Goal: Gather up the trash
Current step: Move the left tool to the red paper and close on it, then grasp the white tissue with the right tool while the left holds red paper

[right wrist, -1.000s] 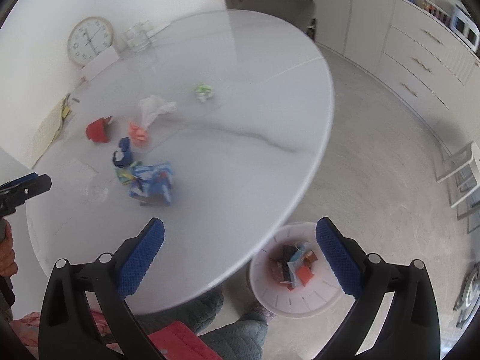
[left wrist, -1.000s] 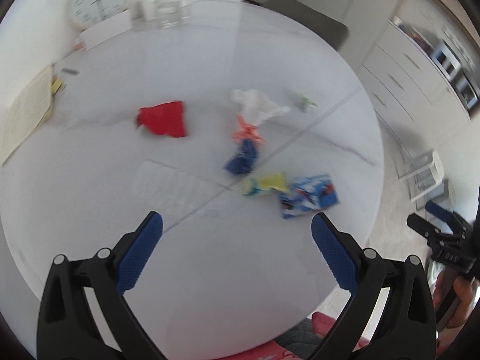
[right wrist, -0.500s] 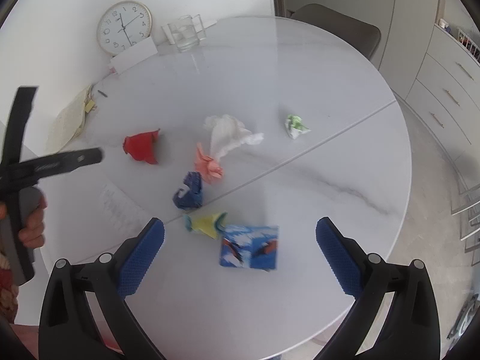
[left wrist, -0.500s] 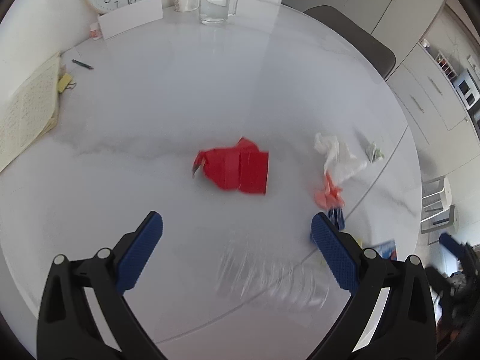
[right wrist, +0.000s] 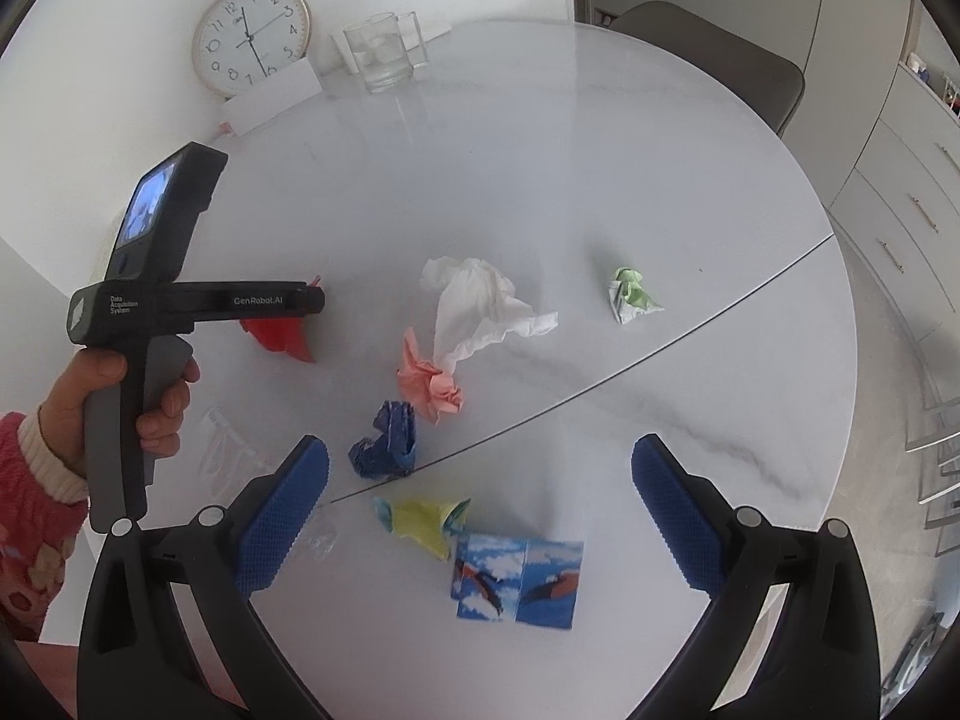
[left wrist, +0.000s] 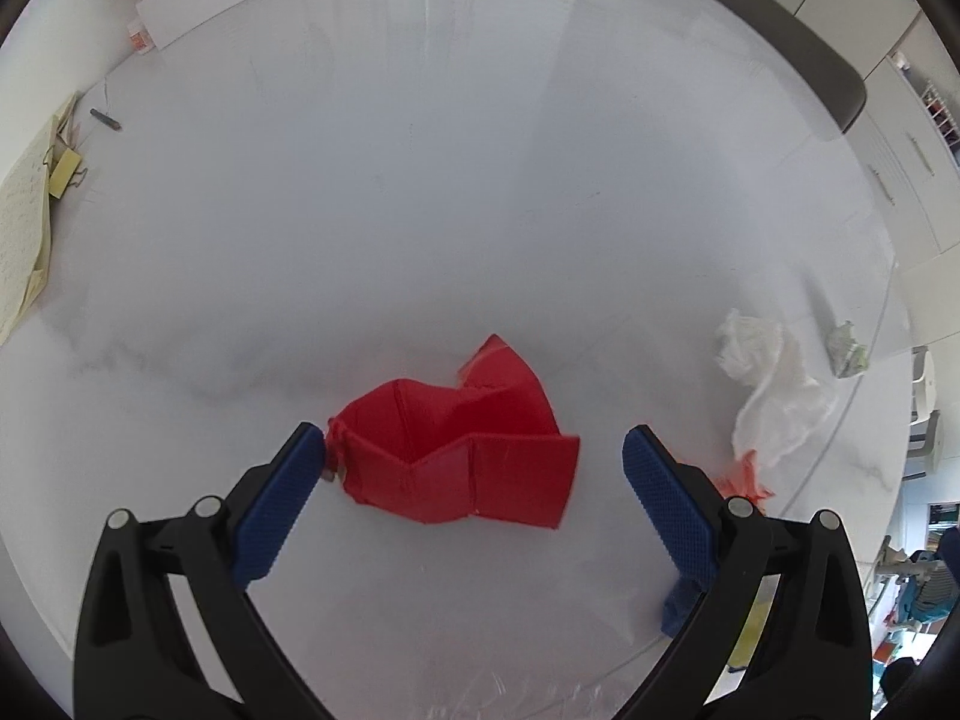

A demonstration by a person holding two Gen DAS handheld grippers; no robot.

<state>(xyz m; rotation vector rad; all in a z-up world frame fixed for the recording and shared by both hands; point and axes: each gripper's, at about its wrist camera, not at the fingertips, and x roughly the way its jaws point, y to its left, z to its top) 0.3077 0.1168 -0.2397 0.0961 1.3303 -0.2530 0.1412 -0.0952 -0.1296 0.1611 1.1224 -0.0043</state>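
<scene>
A folded red paper point(left wrist: 462, 444) lies on the white round table point(left wrist: 420, 210). My left gripper point(left wrist: 474, 447) is open and low over it, one blue pad on each side, the left fingertip point(left wrist: 309, 450) almost touching the paper's edge. From the right wrist view, the left tool's black body point(right wrist: 198, 302) covers part of the red paper point(right wrist: 279, 339). My right gripper point(right wrist: 480, 456) hangs open and empty above a dark blue crumple point(right wrist: 387, 444), a yellow scrap point(right wrist: 423, 522) and a sky-printed paper point(right wrist: 519, 579).
A white tissue point(right wrist: 480, 306), a pink crumple point(right wrist: 432, 384), a green-white ball point(right wrist: 630, 297) and clear plastic wrap point(right wrist: 228, 450) also lie on the table. A clock point(right wrist: 252, 36), a glass mug point(right wrist: 381, 54) and a white card point(right wrist: 270, 99) stand at the back. A notepad point(left wrist: 24, 228) lies far left.
My left gripper has moved forward and down until the red paper sits between its pads. My right gripper has swung from the bin beside the table to over the trash.
</scene>
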